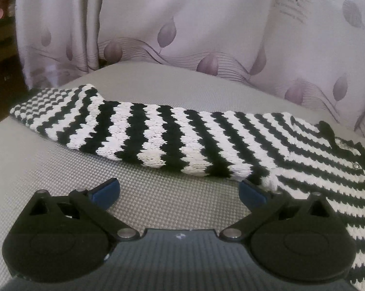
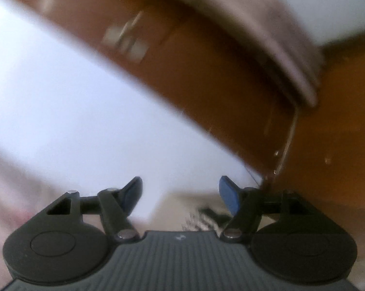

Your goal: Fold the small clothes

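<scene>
My L gripper (image 1: 178,191) sits low over the grey mesh surface (image 1: 61,169), jaws spread wide, nothing held; the R-side blue pad (image 1: 251,192) is just touching or right beside the near edge of the striped knit, can't tell which. Just past the pads lies the task item, a small black-and-white zigzag knit sweater (image 1: 182,140), flat on the surface, one sleeve (image 1: 61,111) stretched out to the left, body running off to the right where a row of snap buttons (image 1: 356,166) shows near the neckline. Behind it hangs a pale lilac curtain (image 1: 194,36) w/ a leaf print. My R gripper (image 2: 180,194) is also wide open and empty, but it's pointed well away from the work: blurred view, mostly a white wall (image 2: 73,109) and brown wooden furniture (image 2: 206,77) beyond, w/ only a smear of stripes low between its fingers. My read: garment is laid out, first fold not yet made, so this is the approach-to-grasp step. Next I'd need L to nip the near sleeve or the hem edge, pinching only the top layers, and R has to swing back down over the sweater before any two-handed fold. Knit is thick and floppy, so a shallow bite may slip.
</scene>
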